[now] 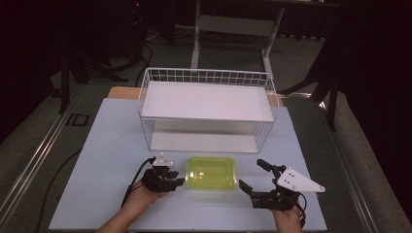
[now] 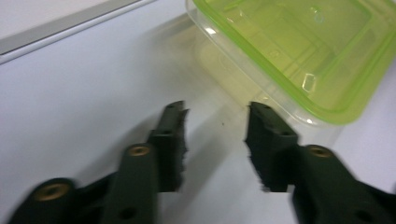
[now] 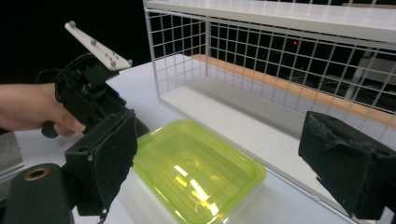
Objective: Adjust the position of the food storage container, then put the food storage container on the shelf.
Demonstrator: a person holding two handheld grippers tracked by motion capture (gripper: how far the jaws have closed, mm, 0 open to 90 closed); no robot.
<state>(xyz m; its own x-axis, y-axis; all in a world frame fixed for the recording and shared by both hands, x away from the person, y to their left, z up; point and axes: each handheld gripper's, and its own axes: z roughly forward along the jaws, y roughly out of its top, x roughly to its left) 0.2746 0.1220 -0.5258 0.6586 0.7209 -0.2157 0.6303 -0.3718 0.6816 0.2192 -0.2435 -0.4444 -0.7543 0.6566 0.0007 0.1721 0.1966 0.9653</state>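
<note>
Your left tongs (image 1: 178, 180) sit on the table (image 1: 107, 141) just beside the left short side of the green-lidded container (image 1: 212, 173). In the left gripper view the jaws stand partly apart with bare table between them; nothing is gripped. The right jaw tip lies very near the clear lower wall of the container (image 2: 299, 60), but contact cannot be confirmed.

Your right tongs (image 1: 252, 177) are spread wide at the right short side of the container. In the high view one jaw tip reaches past the far right corner and the other lies near the near right corner. The right gripper view shows both padded fingers (image 3: 105, 158) clear of the container (image 3: 194, 172), which lies in the gap ahead of them.

The container rests flat on the table, lid on, centred between your two hands. It lies in front of the white wire rack (image 1: 206, 77), near the rack's lower shelf but apart from it. The rack's upper shelf (image 1: 204, 99) is a white panel.
</note>
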